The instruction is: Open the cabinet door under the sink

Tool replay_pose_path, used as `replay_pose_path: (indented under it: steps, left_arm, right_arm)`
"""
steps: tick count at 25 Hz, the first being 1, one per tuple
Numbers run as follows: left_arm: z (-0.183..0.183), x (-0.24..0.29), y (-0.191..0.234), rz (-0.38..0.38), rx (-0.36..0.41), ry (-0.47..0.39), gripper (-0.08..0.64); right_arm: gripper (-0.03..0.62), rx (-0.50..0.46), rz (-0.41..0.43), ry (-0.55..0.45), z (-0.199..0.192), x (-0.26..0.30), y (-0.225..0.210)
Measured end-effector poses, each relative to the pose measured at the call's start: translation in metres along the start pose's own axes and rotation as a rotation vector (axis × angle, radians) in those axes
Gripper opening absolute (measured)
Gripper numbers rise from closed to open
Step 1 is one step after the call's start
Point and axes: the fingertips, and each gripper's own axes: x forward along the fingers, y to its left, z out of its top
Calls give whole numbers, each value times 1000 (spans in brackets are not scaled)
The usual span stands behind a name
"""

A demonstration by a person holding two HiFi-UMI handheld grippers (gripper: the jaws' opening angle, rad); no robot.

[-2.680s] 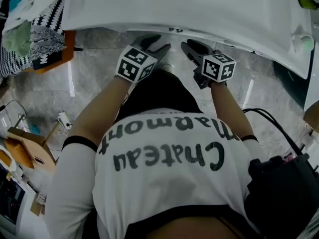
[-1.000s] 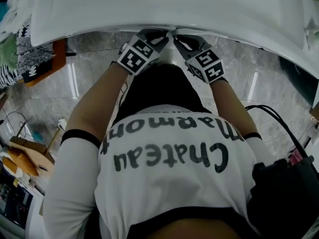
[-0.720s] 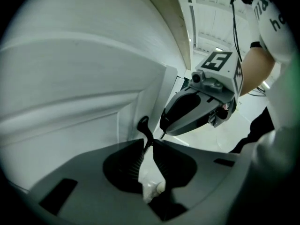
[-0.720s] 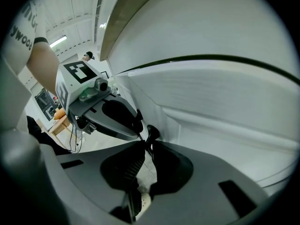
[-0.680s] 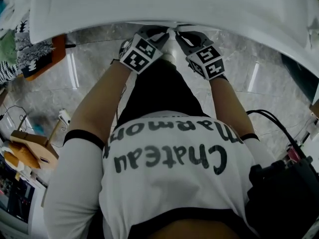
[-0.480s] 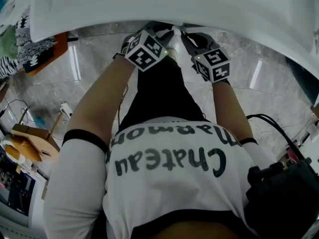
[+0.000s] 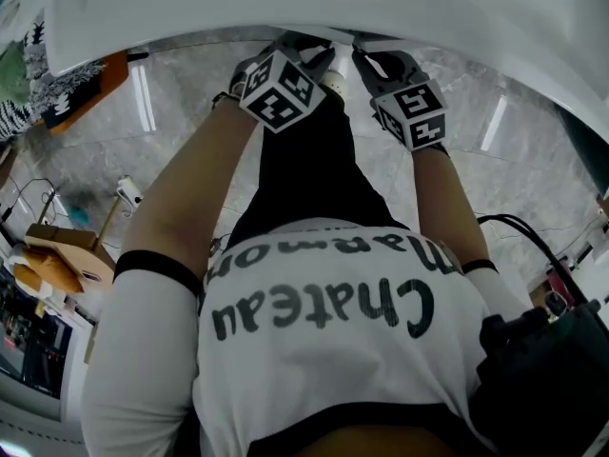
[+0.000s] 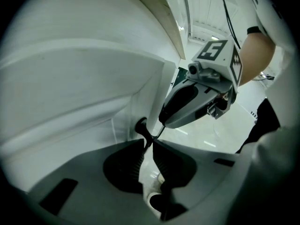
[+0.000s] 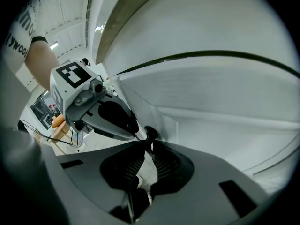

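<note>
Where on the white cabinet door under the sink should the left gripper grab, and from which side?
Pinch the small dark round knob, jaws either side of it, coming at the white cabinet door from the front. It is the only part standing out from the flat panel, near the door's edge. The left gripper looks clamped there.

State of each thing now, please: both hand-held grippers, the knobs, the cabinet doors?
left hand-held gripper: shut on left knob.
right hand-held gripper: shut on right knob.
left knob: gripped at its stem.
right knob: gripped likewise.
left door: appears ajar, free edge showing.
right door: appears ajar too.
</note>
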Motion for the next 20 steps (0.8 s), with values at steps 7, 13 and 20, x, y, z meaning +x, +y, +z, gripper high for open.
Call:
replay_pose_path:
  steps: [7,13,20]
  left_arm:
    - [-8,-4,-6,5,56,29,55]
    - [-16,-6,-14,10,90,55,55]
    - [-19,-8,-21,10,107,72,56]
  right_arm:
    - [43,-87,13,67,-8,-4,9]
    - [43,-115,24,102,-17,-7,15]
    - [54,-99,42,94,-24,-15,20]
